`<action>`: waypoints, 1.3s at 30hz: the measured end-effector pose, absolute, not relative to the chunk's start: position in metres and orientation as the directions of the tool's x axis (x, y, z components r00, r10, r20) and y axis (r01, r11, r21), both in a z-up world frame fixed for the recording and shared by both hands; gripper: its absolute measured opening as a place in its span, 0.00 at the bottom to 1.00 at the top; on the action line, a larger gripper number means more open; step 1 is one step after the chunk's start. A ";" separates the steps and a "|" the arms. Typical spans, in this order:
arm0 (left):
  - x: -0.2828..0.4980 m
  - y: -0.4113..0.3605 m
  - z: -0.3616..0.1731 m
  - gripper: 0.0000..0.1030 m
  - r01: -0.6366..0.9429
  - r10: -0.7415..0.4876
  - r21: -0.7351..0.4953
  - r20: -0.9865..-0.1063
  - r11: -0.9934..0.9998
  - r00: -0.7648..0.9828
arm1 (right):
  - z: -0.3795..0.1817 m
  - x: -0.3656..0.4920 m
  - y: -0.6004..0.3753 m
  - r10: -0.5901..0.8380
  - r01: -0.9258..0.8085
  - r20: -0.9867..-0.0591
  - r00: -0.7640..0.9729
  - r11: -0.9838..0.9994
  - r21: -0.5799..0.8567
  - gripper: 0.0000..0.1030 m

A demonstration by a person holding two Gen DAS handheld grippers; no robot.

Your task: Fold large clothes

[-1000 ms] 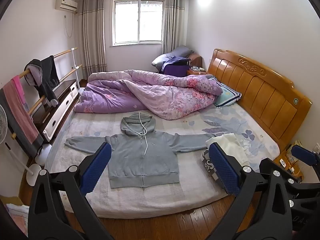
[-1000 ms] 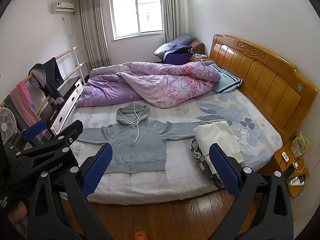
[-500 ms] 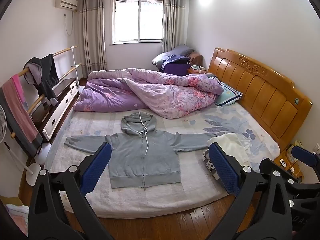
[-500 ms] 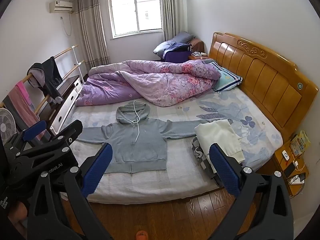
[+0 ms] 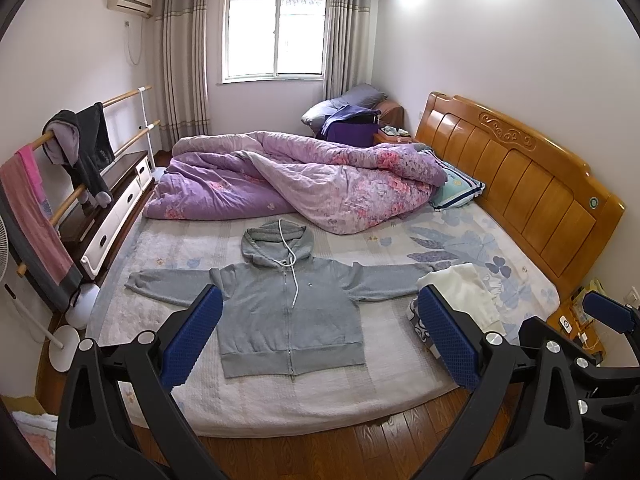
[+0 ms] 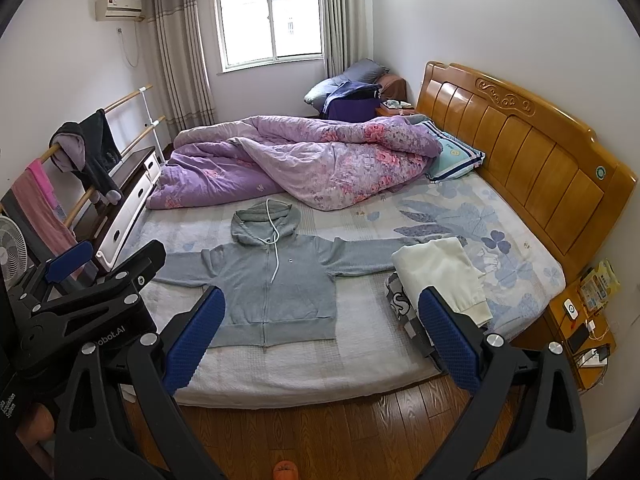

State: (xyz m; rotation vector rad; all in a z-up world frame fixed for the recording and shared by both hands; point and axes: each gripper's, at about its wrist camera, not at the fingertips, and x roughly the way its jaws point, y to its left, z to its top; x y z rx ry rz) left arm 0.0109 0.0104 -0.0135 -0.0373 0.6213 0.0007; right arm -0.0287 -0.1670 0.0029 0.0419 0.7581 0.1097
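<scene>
in the left wrist view we hold the left gripper (image 5: pixel 318 338) with its jaws spread wide and nothing between them, raised over the wooden floor (image 5: pixel 360 436) short of the bed (image 5: pixel 280 404). the grey hoodie (image 5: pixel 290 312) lies flat on the bed straight ahead and below us, zip side up, hem toward us and hood pointing away, so its body runs front to back while the sleeves stretch out left and right across our line of sight. the left sleeve ends well apart from our left blue pad (image 5: pixel 192 336); the right sleeve runs toward a cream folded garment (image 5: pixel 460 292) near the bed's edge. the right gripper's frame shows at the far right of this view. in the right wrist view the right gripper (image 6: pixel 320 340) is also released and empty, likewise back from the bed's edge, and the hoodie sits ahead and to the left of its centre, with the cream garment and a checked one (image 6: pixel 400 304) under it closer to our right finger. the purple quilt (image 6: pixel 304 160) is bunched beyond the hood. we judge the left hand sits squarer to the hoodie, the right nearer its right sleeve, and both must reach forward and down before any fold begins.
</scene>
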 end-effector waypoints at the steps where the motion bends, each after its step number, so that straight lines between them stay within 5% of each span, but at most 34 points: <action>1: 0.012 0.013 -0.016 0.95 -0.010 -0.013 -0.036 -0.584 0.999 0.812 | 0.001 -0.029 -0.168 0.112 -0.082 -0.685 0.720 0.994 0.076 0.91; 25: 0.047 0.055 -0.045 0.95 0.109 -0.133 -0.078 -0.654 0.991 0.744 | -0.017 -0.012 -0.126 -0.006 0.020 -0.748 0.663 1.000 0.009 0.91; 39: 0.110 0.089 -0.077 0.95 0.025 -0.100 -0.113 -0.723 0.993 0.684 | -0.049 0.049 -0.097 0.059 -0.060 -0.799 0.599 0.998 0.028 0.91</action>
